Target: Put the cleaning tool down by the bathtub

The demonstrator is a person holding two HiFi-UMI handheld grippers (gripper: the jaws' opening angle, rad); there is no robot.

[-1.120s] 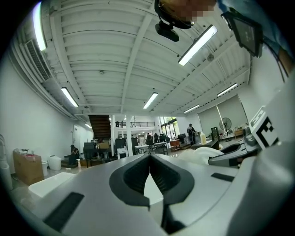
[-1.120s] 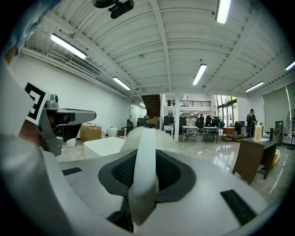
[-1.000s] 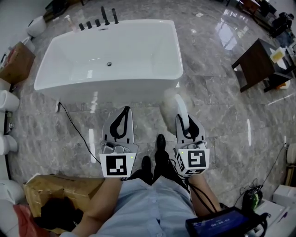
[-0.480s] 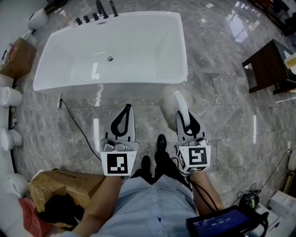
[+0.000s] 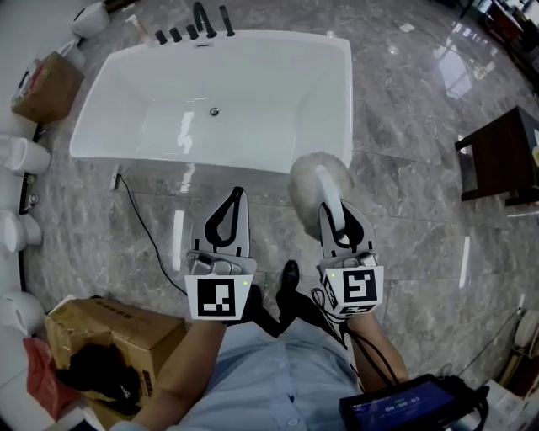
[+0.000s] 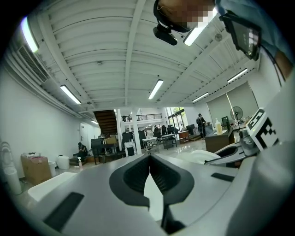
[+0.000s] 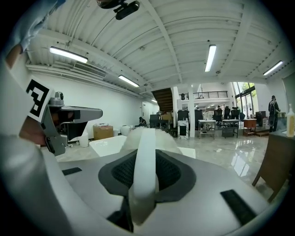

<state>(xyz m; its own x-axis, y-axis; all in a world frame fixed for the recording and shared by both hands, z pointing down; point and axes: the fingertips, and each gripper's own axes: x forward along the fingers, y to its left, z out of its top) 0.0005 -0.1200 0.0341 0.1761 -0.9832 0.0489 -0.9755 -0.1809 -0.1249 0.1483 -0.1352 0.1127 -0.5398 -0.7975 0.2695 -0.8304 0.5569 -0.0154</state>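
The cleaning tool [image 5: 313, 178] is a white curved handle with a pale fluffy head. My right gripper [image 5: 331, 212] is shut on its handle [image 7: 144, 166], and the head sticks out ahead over the marble floor. That head hangs just off the front right corner of the white bathtub [image 5: 126, 150], apart from it. The bathtub [image 7: 108, 144] also shows low at the left of the right gripper view. My left gripper [image 5: 237, 194] is held level beside the right one, its jaws shut tip to tip [image 6: 149, 158] with nothing between them.
Black taps [image 5: 195, 25] stand at the tub's far end. A black cable [image 5: 145, 231] runs over the floor by the tub's front left. Cardboard boxes [image 5: 114, 332] [image 5: 46, 88], white ceramic pieces [image 5: 17, 156] and a dark wooden table [image 5: 505, 156] lie around. The person's shoe [image 5: 289, 274] is below the grippers.
The person has stepped towards the bathtub. Both grippers have come forward together, and the tool's fluffy head is now closer to the tub's front right corner. The grip is unchanged.
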